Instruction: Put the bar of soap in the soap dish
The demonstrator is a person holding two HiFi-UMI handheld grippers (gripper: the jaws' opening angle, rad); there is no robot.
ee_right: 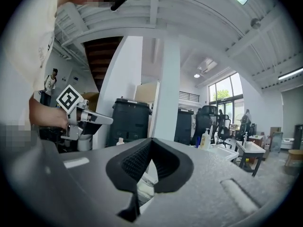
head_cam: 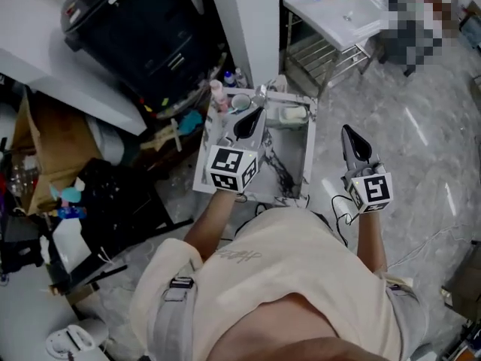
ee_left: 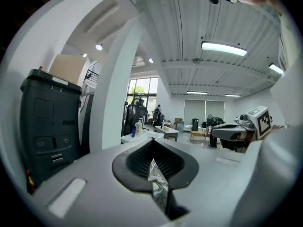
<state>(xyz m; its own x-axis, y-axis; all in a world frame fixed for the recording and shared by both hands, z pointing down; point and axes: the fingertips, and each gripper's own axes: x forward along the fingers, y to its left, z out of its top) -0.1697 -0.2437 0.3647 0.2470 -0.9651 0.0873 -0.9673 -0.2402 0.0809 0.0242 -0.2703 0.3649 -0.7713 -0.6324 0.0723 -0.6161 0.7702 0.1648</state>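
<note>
A small marble-patterned washstand (head_cam: 297, 175) stands in front of me. At its back right a pale bar of soap (head_cam: 294, 113) lies in what looks like a white soap dish; the dish's outline is hard to make out. My left gripper (head_cam: 252, 120) hangs above the washstand's middle, shut and empty; in the left gripper view its jaws (ee_left: 153, 150) meet with nothing between them. My right gripper (head_cam: 354, 143) is off the washstand's right side, over the floor, and its jaws (ee_right: 150, 148) also look closed and empty. Both grippers point level into the room.
Small bottles (head_cam: 219, 93) and a cup (head_cam: 240, 101) stand at the washstand's back left. A black bin (head_cam: 143, 28) and a white pillar (head_cam: 244, 21) rise behind it. A white basin on a metal rack (head_cam: 338, 13) stands far right. Boxes and clutter (head_cam: 52, 164) fill the left; a cable (head_cam: 342, 209) lies on the floor.
</note>
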